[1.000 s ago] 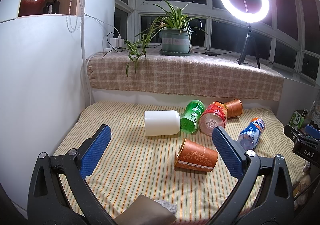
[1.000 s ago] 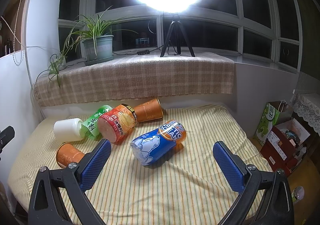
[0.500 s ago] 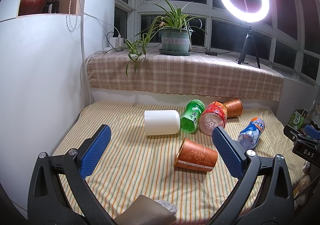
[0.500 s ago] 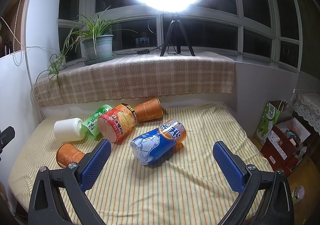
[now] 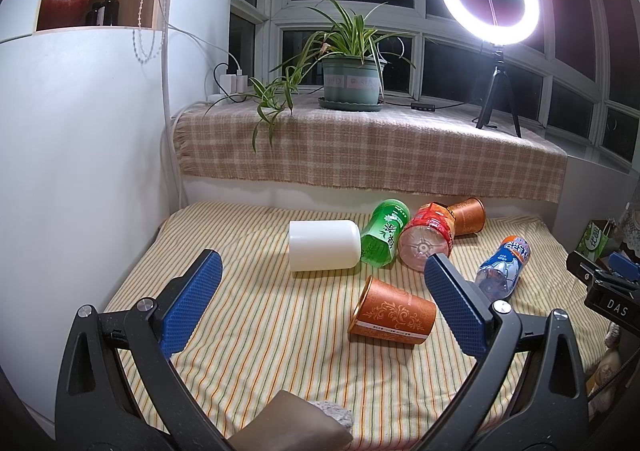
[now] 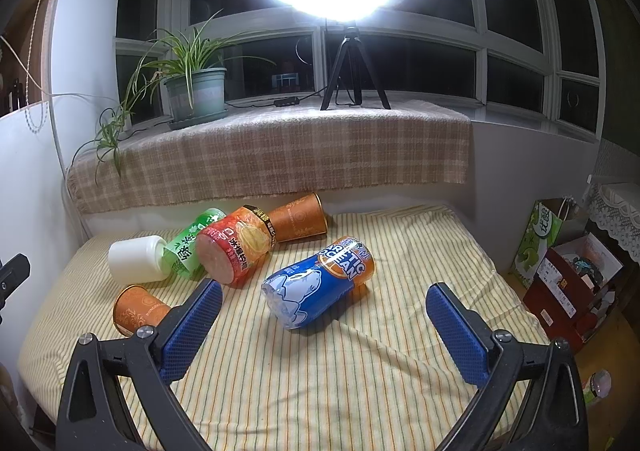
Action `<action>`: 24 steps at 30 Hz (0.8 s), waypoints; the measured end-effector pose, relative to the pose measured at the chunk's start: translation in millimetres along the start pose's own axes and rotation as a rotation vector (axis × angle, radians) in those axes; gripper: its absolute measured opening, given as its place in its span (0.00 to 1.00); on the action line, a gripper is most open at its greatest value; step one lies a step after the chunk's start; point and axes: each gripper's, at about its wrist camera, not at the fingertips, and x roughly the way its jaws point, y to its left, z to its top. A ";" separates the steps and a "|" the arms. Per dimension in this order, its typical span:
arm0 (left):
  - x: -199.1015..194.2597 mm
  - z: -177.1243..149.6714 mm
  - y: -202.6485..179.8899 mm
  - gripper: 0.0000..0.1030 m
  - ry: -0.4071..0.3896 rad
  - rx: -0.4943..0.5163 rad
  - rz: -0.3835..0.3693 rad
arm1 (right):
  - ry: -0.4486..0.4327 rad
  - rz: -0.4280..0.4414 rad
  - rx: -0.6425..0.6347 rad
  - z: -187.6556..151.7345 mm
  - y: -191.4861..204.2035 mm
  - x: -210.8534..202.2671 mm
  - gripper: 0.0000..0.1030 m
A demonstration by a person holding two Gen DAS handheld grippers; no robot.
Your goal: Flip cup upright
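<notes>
An orange paper cup (image 5: 392,315) lies on its side on the striped cloth, mouth to the left; it also shows in the right wrist view (image 6: 136,309). A second orange cup (image 5: 467,215) lies on its side at the back, also seen in the right wrist view (image 6: 298,217). A white cup (image 5: 323,245) lies on its side to the left. My left gripper (image 5: 320,305) is open and empty, held above and in front of the near orange cup. My right gripper (image 6: 324,329) is open and empty, just in front of the blue bottle (image 6: 318,289).
A green bottle (image 5: 385,233) and a red-orange bottle (image 5: 426,237) lie between the cups. The blue bottle (image 5: 503,267) lies to the right. A white wall (image 5: 80,171) bounds the left; a plaid-covered sill (image 5: 368,155) with a plant (image 5: 350,79) and ring light (image 5: 489,7) stands behind. Boxes (image 6: 568,275) sit at right.
</notes>
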 end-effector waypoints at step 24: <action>3.6 -5.6 30.9 1.00 0.023 -0.025 0.056 | 0.154 0.084 0.026 45.5 10.1 74.9 1.00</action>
